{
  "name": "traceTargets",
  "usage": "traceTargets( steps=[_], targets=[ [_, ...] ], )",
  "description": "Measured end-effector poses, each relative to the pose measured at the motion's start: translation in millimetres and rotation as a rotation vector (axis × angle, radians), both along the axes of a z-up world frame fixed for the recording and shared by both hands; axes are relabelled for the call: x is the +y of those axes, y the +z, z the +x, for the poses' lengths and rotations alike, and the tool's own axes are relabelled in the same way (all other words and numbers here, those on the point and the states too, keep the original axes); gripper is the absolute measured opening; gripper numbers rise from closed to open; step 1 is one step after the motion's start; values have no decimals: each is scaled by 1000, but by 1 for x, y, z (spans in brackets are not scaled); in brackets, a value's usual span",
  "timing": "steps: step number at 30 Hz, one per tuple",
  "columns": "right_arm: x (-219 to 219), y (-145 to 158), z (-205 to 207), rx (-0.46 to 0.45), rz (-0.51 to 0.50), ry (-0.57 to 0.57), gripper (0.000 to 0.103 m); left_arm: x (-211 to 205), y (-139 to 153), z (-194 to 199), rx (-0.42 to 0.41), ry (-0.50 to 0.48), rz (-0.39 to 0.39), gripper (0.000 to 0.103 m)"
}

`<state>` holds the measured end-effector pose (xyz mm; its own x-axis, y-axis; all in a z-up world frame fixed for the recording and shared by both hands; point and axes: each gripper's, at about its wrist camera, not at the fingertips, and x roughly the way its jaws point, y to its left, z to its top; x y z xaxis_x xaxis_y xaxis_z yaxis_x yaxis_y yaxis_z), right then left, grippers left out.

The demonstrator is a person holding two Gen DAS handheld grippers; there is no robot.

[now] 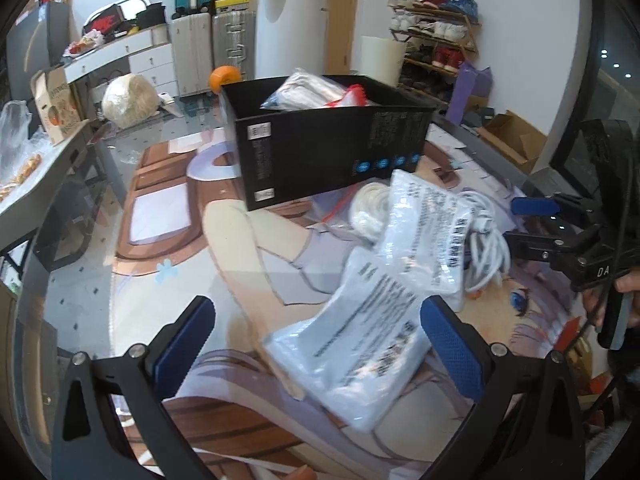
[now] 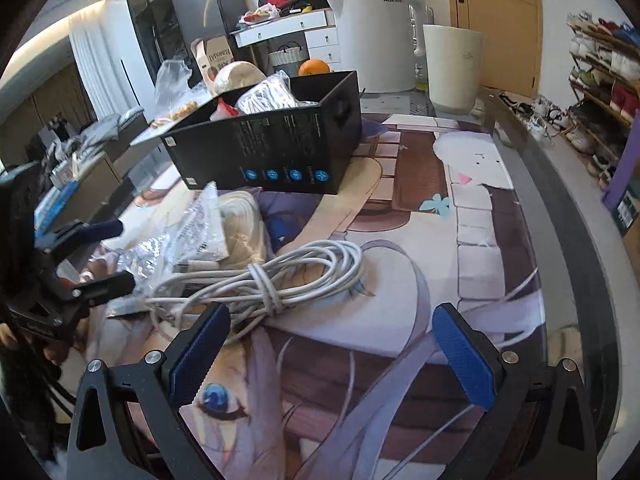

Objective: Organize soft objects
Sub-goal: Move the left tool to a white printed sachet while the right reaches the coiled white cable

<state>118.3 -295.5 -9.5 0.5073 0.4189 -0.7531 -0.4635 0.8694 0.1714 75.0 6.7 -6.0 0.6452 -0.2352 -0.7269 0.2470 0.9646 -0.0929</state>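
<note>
White coiled cable lies tied beside crinkly bags; both claws gape, released.

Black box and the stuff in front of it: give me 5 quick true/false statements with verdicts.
1. The black box already holds bagged items. True.
2. The left gripper is shut on a plastic bag. False: its jaws stand wide open, with the nearest plastic bag lying loose between them.
3. The coiled white cable lies on the printed mat, outside the box. True.
4. The right gripper is clamped on the cable. False: it is open, and the cable lies just beyond its fingertips.
5. The orange sits inside the box. False: it is behind the box.
</note>
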Motion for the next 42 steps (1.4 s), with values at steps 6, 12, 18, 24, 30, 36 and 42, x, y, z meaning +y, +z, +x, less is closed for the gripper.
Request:
traceTargets(
  steps=[6,12,18,24,30,36,42],
  targets=[
    [0,12,-6,4,79,29,102,-10,1,-6,-3,-67,21,103],
    [20,19,-10,16,111,30,102,-12,-2,-7,5,-71,46,103],
    [43,22,-13,14,62,-14,103,-10,-4,-7,11,-69,46,103],
    [49,15,-8,32,15,-63,103,-14,-6,-7,15,-82,57,103],
    [32,18,-17,10,-64,-45,103,-13,-7,-6,21,-78,65,103],
    [6,18,-28,-43,-126,-61,103,-14,-8,-5,28,-76,63,103],
    [10,19,-27,-49,-119,-23,102,-15,-8,-5,35,-76,68,103]
  ],
)
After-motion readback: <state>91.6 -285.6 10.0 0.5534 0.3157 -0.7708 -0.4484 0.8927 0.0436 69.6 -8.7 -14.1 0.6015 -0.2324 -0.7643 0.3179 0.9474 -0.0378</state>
